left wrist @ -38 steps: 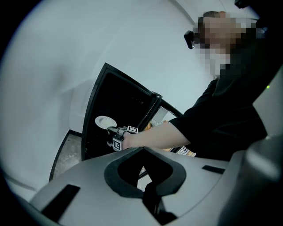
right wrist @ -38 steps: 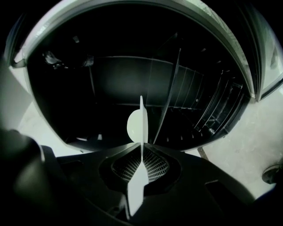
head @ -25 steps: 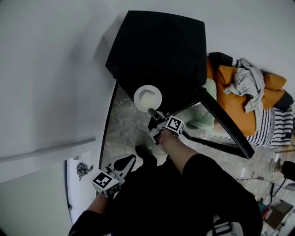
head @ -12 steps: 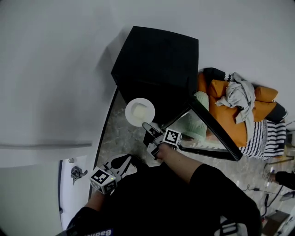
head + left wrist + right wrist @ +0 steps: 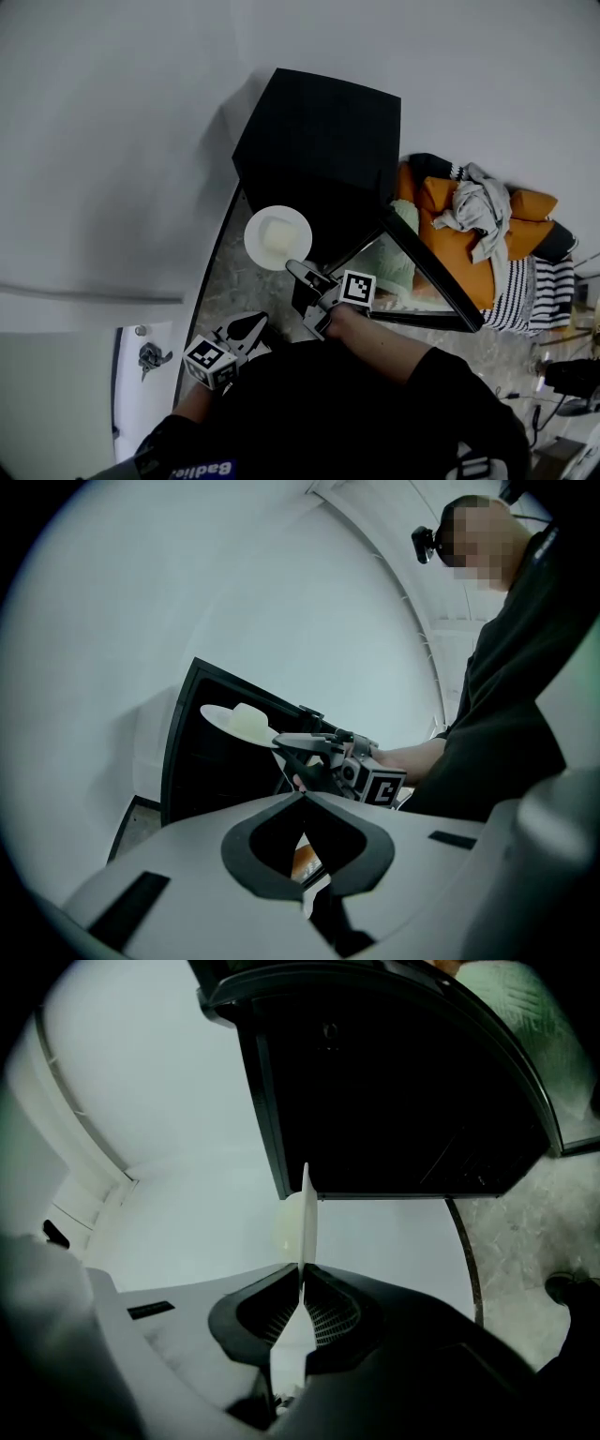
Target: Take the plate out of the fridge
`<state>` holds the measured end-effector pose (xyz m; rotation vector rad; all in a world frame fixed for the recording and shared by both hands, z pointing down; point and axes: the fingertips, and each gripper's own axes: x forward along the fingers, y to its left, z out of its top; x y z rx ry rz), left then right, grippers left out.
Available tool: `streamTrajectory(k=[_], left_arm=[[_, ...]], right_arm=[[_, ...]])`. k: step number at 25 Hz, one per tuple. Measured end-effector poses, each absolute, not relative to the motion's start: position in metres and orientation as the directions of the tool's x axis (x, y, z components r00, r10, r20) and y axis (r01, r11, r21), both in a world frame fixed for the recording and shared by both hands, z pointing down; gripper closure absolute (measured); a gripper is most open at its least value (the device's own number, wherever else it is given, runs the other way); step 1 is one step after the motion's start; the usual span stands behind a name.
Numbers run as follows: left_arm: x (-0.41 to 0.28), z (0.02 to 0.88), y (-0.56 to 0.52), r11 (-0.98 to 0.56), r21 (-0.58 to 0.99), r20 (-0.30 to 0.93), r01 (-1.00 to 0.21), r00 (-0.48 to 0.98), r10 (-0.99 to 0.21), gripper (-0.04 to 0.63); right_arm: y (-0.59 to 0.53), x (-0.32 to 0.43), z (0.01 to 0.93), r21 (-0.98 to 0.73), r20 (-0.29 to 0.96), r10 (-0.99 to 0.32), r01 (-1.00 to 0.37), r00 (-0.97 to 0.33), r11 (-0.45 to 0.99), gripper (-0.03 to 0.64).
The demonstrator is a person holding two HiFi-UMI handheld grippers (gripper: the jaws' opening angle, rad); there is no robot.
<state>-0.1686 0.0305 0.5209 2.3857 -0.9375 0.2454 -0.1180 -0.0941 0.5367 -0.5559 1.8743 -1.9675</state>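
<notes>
My right gripper (image 5: pixel 302 272) is shut on the rim of a white plate (image 5: pixel 277 237) that carries a pale lump. The plate hangs level in front of the black fridge (image 5: pixel 323 150), outside it, above the floor. The fridge's glass door (image 5: pixel 431 272) stands open to the right. In the right gripper view the plate (image 5: pixel 305 1222) shows edge-on, pinched between the pads of the right gripper (image 5: pixel 301 1283), with the dark fridge (image 5: pixel 394 1082) beyond. My left gripper (image 5: pixel 246 330) is shut and empty, low at the left. Its own view shows the left gripper (image 5: pixel 302 799) below the plate (image 5: pixel 239 724) and right gripper (image 5: pixel 281 742).
A white wall (image 5: pixel 112 141) runs along the left, with a door handle (image 5: pixel 148 356) low down. An orange sofa (image 5: pixel 469 225) piled with clothes and striped fabric (image 5: pixel 530 291) sits right of the fridge. Pale stone floor (image 5: pixel 234 281) lies under the plate.
The right gripper has drawn the plate away from the fridge front, towards me and to the left. The left gripper has stayed low at my side, shut.
</notes>
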Motion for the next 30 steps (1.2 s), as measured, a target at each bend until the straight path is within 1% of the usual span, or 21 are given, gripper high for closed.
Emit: streamTrajectory(k=[7,17,22,30], left_arm=[[-0.167,0.518,0.024,-0.624,0.43,0.347,-0.653,0.757,-0.553,0.597],[-0.161,0.514,0.01,-0.647,0.416,0.344,-0.639,0.769,-0.538,0.597],[-0.159,0.514,0.006,-0.649,0.412,0.346,-0.639,0.769,-0.538,0.597],[-0.16,0.515,0.004,-0.638,0.412,0.351,-0.651,0.759,-0.548,0.597]], right_arm=[[-0.093,-0.116,0.492,-0.999,0.029,-0.516,-0.033,-0.856,-0.003,0.597],[-0.13,-0.096,0.432,-0.997,-0.022,-0.586,-0.029,-0.81,0.077,0.597],[-0.164,-0.079,0.425,-0.996,-0.03,-0.654,-0.034,-0.756,0.085,0.595],[-0.191,-0.067,0.427,-0.995,-0.027,-0.698,-0.045,-0.716,0.084,0.595]])
